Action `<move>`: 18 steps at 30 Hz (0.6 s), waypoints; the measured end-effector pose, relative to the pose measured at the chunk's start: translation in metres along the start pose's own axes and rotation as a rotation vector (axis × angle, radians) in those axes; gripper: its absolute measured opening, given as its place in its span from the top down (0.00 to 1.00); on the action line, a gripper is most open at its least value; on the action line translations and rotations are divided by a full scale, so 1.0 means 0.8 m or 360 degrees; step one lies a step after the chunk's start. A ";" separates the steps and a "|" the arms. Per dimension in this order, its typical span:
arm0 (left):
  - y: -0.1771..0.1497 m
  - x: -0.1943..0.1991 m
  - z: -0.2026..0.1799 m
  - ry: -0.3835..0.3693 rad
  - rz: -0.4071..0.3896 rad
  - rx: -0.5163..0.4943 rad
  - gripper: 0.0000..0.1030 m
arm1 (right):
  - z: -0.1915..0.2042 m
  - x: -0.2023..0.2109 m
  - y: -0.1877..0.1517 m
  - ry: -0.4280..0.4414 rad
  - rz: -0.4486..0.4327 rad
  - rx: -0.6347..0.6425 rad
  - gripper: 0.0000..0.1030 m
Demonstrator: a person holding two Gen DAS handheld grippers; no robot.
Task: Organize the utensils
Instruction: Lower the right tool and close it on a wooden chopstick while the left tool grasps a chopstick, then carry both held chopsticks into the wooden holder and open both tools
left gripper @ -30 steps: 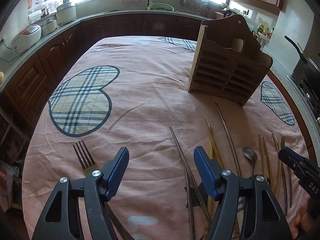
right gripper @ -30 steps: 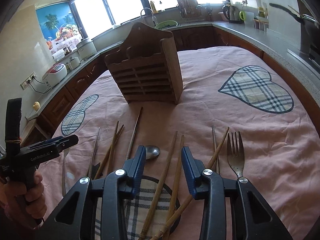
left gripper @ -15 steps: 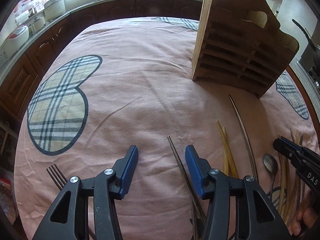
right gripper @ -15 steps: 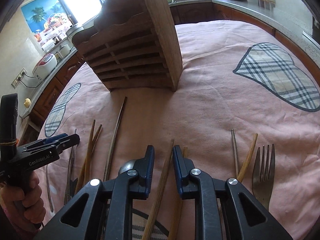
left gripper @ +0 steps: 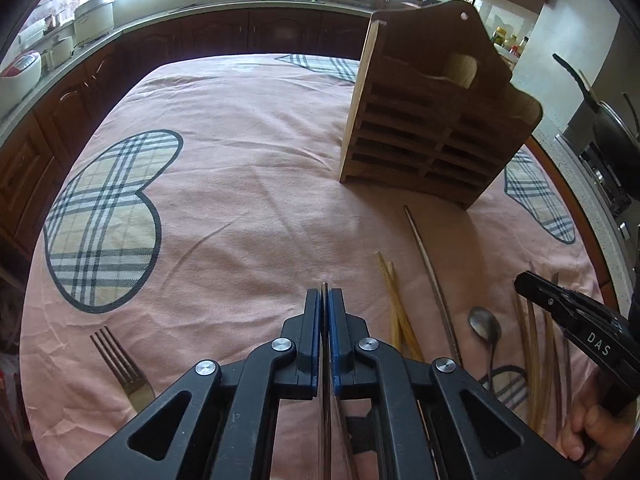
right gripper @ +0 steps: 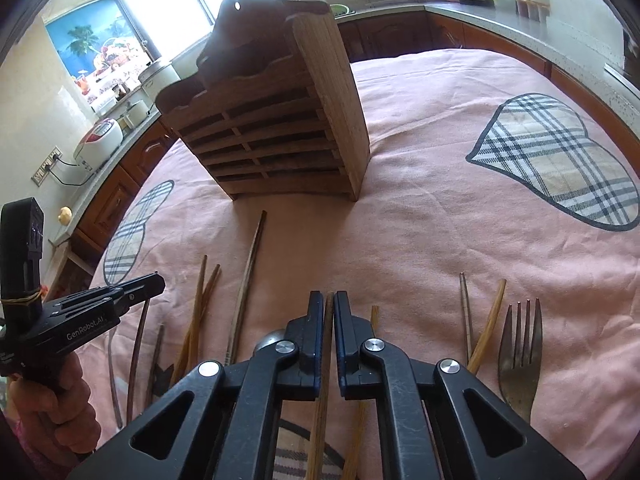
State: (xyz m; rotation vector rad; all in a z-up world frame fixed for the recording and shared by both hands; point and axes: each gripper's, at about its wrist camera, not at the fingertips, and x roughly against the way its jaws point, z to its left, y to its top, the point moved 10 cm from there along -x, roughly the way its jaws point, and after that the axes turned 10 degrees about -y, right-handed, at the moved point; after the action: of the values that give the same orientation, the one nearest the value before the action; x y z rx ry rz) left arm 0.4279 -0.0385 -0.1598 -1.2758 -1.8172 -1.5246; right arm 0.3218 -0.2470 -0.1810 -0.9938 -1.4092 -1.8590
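Your left tongs (left gripper: 324, 300) have just closed on a thin dark chopstick (left gripper: 324, 289), your right tongs (right gripper: 328, 308) have just closed on a brown wooden chopstick (right gripper: 329, 300), both lying on the pink cloth (left gripper: 240, 184) near the wooden rack (left gripper: 432, 128).

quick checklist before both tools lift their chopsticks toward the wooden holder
1. Left tool shut on the metal chopstick: ok.
2. Right tool shut on the wooden chopstick: ok.
3. Wooden holder upright on the pink cloth: ok.
4. Cloth between tools and holder clear: ok.
5. Only one chopstick in each grip: ok, as far as visible.
6. Free room inside the holder: cannot tell.
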 end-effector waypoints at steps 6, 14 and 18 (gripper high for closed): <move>0.003 0.074 -0.014 -0.0080 -0.0134 -0.0015 0.98 | 0.011 0.049 0.017 0.0073 -0.0119 -0.0005 0.96; -0.002 0.160 -0.029 -0.0141 -0.0281 -0.0067 0.98 | 0.027 0.101 0.036 0.0101 -0.0240 0.0027 0.96; -0.002 0.194 -0.033 -0.0161 -0.0352 -0.0083 0.98 | 0.029 0.126 0.049 0.0102 -0.0308 0.0032 0.96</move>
State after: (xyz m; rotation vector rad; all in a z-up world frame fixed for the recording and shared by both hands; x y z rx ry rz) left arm 0.3470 -0.0067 -0.0283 -1.2291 -2.0537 -1.6588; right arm 0.3041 -0.2367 -0.0725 -0.8042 -1.5284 -1.9920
